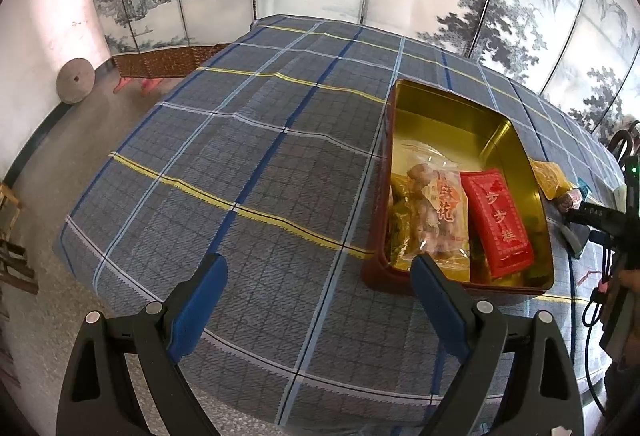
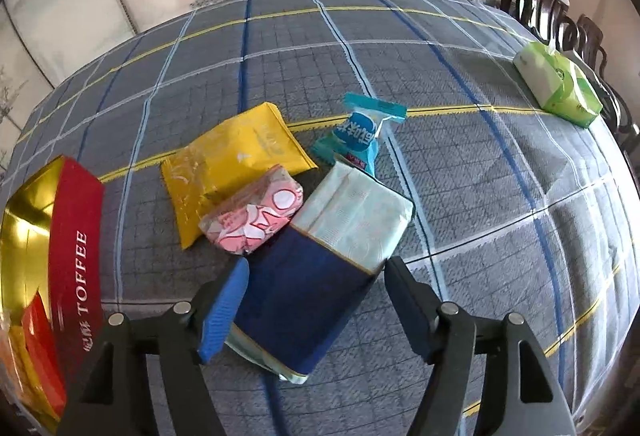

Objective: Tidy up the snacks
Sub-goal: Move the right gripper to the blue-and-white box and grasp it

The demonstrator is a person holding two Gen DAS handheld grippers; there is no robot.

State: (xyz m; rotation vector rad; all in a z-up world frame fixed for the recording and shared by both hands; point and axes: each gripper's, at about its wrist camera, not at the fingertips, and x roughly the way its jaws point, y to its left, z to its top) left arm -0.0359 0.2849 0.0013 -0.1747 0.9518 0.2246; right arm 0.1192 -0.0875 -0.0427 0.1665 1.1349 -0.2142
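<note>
The toffee tin (image 1: 472,140), gold inside and red outside, sits open on the checked tablecloth (image 1: 248,164) and already holds a few snacks: a clear bag of brownish pieces (image 1: 438,216), a red packet (image 1: 498,224) just beside it, and something yellow tucked underneath. The far half of the tin is bare.

Just to the right of the tin a small heap waits on the cloth: a yellow pouch (image 2: 236,164) nearest the tin, a pink wrapped sweet (image 2: 256,214) touching its near edge, a teal packet (image 2: 360,134) behind, and a blue and pale pack (image 2: 320,256) lying tilted against the pink one. A green and white pack (image 2: 560,86) lies well apart from the tin, at the far right edge of the table.

The right gripper (image 2: 314,284) has its fingers spread wide on either side of the blue and pale pack, not pinching it as far as I can tell. The left gripper (image 1: 320,272) hovers by the tin's near corner, fingers wide apart and holding nothing.

This looks like the picking step, midway through filling the tin. Next the right fingers would need to close squarely on the pack, lift it off the pink sweet without dragging that along, and carry it left into the tin's bare half.
</note>
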